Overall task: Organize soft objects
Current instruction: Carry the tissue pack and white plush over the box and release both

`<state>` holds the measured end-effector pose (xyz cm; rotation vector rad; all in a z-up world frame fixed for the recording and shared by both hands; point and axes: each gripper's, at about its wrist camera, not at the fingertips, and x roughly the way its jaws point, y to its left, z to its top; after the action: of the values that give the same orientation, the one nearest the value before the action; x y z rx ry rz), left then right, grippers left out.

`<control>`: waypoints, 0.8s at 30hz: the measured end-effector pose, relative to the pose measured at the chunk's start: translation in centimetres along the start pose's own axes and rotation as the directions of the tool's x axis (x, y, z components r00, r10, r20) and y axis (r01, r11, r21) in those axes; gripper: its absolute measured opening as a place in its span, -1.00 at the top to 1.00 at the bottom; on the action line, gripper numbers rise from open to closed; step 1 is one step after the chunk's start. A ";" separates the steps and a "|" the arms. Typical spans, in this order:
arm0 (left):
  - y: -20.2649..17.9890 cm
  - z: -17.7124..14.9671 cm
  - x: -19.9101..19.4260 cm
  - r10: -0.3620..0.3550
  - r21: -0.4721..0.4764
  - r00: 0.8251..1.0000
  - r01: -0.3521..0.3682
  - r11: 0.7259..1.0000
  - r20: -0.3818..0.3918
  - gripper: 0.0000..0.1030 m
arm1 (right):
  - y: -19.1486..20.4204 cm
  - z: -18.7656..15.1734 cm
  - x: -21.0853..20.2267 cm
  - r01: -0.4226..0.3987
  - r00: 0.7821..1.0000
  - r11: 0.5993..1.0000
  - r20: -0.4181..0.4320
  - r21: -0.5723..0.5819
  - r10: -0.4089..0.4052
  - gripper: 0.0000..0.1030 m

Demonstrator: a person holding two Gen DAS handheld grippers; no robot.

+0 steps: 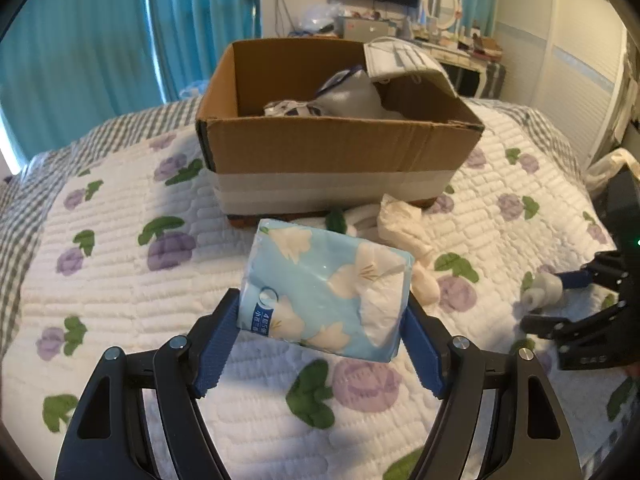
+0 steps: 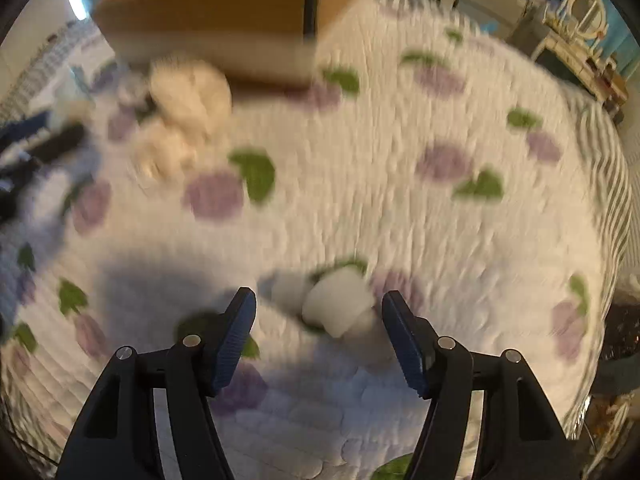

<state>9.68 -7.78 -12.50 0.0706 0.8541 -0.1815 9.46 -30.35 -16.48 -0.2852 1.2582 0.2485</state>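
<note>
While the blue flowered tissue pack [image 1: 326, 294] hangs lifted off the quilt [image 1: 120, 280], the left gripper [image 1: 322, 332] has it clamped from both sides, a blue pad pressed to each short end, so the pack's long axis runs straight across from finger to finger. The open cardboard box [image 1: 336, 148] sits directly ahead of it, a little farther up the bed, with other soft things already piled inside; I judge the carry only needs to go forward and up over the near wall.

Between pack and box, a crumpled cream cloth [image 1: 404, 220] lies on the quilt just beside the box's base.

Off to the right, the right gripper [image 2: 320, 320] stands open over a small white roll [image 2: 340, 304], which lies on the quilt between the spread fingers, nearer the right one. That view is smeared, so I can't tell whether a pad touches it. This hand is plainly the nearer one for the roll.
</note>
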 end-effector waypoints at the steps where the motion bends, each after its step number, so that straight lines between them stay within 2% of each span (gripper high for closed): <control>1: 0.0 -0.1 -0.2 0.000 -0.002 1.000 0.000 1.000 0.001 -0.46 | 0.2 0.0 -0.1 0.006 1.000 1.000 0.006 -0.008 -0.006 -0.22; 2: 0.0 -0.3 -0.5 -0.001 -0.006 1.000 0.001 1.000 0.003 -0.46 | 0.3 0.0 -0.3 0.010 1.000 1.000 0.014 -0.015 -0.009 -0.11; 3: 0.0 -0.4 -0.8 -0.004 -0.011 1.000 0.004 1.000 0.005 -0.46 | 0.3 -0.1 -0.3 0.008 1.000 1.000 0.017 -0.015 -0.007 0.11; 5: 0.1 -0.8 -1.5 -0.007 -0.017 1.000 0.008 1.000 0.010 -0.46 | 0.3 -0.3 -0.6 0.008 1.000 1.000 0.030 -0.013 -0.008 0.23; 6: 0.1 -0.9 -1.9 -0.007 -0.016 1.000 0.007 1.000 0.015 -0.46 | 0.3 -0.5 -0.9 0.010 0.999 1.000 0.041 -0.014 -0.009 0.49; 10: 0.4 -1.2 -3.2 0.002 -0.014 1.000 -0.002 1.000 0.032 -0.46 | 0.6 -1.1 -3.5 0.005 0.992 1.000 0.127 -0.016 -0.003 0.52; 14: 0.6 -0.3 -4.3 0.013 -0.015 0.998 -0.012 1.000 0.057 -0.46 | 1.3 -0.8 -6.8 -0.011 0.975 1.000 0.220 -0.024 0.016 0.53; 17: 0.7 1.2 -5.2 0.015 -0.018 0.996 -0.013 1.000 0.087 -0.46 | 2.0 1.2 -10.1 -0.001 0.949 0.999 0.316 -0.040 0.013 0.53; 21: 0.8 4.8 -6.5 0.013 -0.008 0.988 -0.012 1.000 0.152 -0.46 | 2.1 6.2 -15.7 0.007 0.888 0.999 0.460 -0.041 0.013 0.52; 24: 1.2 7.8 -6.7 0.002 -0.012 0.983 0.000 1.000 0.185 -0.46 | 1.8 10.3 -17.8 0.014 0.844 1.000 0.536 -0.026 0.002 0.49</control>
<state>11.40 -6.80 -2.29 0.0426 0.6699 -0.1789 12.88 -25.60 3.34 -0.2224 0.6954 0.3159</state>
